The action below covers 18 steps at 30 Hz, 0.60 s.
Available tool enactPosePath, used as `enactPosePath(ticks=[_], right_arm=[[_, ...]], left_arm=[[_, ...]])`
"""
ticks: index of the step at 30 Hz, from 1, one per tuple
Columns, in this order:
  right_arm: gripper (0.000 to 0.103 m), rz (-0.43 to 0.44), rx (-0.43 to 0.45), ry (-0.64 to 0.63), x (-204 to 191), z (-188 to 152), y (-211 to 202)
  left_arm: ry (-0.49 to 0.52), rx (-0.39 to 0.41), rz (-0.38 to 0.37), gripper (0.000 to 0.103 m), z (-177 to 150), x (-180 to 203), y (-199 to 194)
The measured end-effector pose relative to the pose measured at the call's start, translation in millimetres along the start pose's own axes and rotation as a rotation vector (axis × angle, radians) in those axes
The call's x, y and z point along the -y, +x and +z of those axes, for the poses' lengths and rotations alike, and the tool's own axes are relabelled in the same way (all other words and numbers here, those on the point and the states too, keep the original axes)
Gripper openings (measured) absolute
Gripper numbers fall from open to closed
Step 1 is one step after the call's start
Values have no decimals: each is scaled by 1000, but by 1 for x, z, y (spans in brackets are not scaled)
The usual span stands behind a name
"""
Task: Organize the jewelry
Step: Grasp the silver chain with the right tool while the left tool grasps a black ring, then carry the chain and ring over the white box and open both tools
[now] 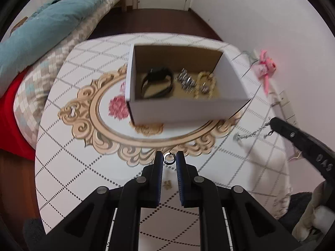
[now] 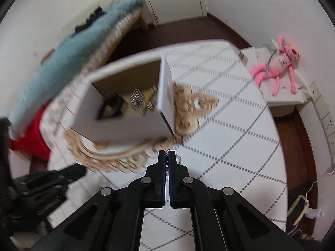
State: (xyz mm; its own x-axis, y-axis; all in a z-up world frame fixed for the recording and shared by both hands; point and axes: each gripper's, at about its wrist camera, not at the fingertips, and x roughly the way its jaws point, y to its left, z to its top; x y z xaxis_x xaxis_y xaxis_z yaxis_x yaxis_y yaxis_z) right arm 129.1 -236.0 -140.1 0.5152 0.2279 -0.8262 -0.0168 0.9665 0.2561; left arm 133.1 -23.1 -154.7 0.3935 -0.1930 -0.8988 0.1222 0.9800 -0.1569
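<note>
A: How wide is the left gripper point(image 1: 169, 159)?

B: Partly open. A small silver ring point(image 1: 169, 159) sits between its blue-padded fingertips point(image 1: 160, 161), with slim gaps on both sides, so I cannot tell whether the pads actually touch it. The ring shows against the patterned tabletop point(image 1: 69, 167), short of the white cardboard box point(image 1: 188, 108).

A: And the right gripper point(image 2: 167, 156)?

B: Closed almost completely, its fingers pinching a thin silver chain point(image 2: 167, 163). The left wrist view shows the same chain point(image 1: 253, 133) drooping in a loop from the black tip, beside the box's right corner and above the table.

A: What is in the box?

B: A black band point(image 1: 157, 83) on the left, a silver link bracelet point(image 1: 186, 79) in the middle, and a gold beaded piece point(image 1: 206, 83) on the right (all somewhat blurred). The box stands over the gold scroll frame printed on the table, near a red flower print point(image 1: 118, 106).
</note>
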Motion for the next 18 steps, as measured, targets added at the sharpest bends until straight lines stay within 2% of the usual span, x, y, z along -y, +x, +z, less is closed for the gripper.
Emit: enactPosePath(ticks=[6,9,14,18], right_arm=[[2,57,114,-40,-18,43,-55],[2,92,132,-60,-28,65,-69],[2,111,123,-95,-44,95,-64],[2,118,61,-103,-50,111,-34]], left_arm=[[-19,66,-73,10,36,0,-34],[-29,72,-99,10,55,-4,-39],[-21,50,-75,10,89,-16,-23],[-8,3,-73,10,107,-22,-4]])
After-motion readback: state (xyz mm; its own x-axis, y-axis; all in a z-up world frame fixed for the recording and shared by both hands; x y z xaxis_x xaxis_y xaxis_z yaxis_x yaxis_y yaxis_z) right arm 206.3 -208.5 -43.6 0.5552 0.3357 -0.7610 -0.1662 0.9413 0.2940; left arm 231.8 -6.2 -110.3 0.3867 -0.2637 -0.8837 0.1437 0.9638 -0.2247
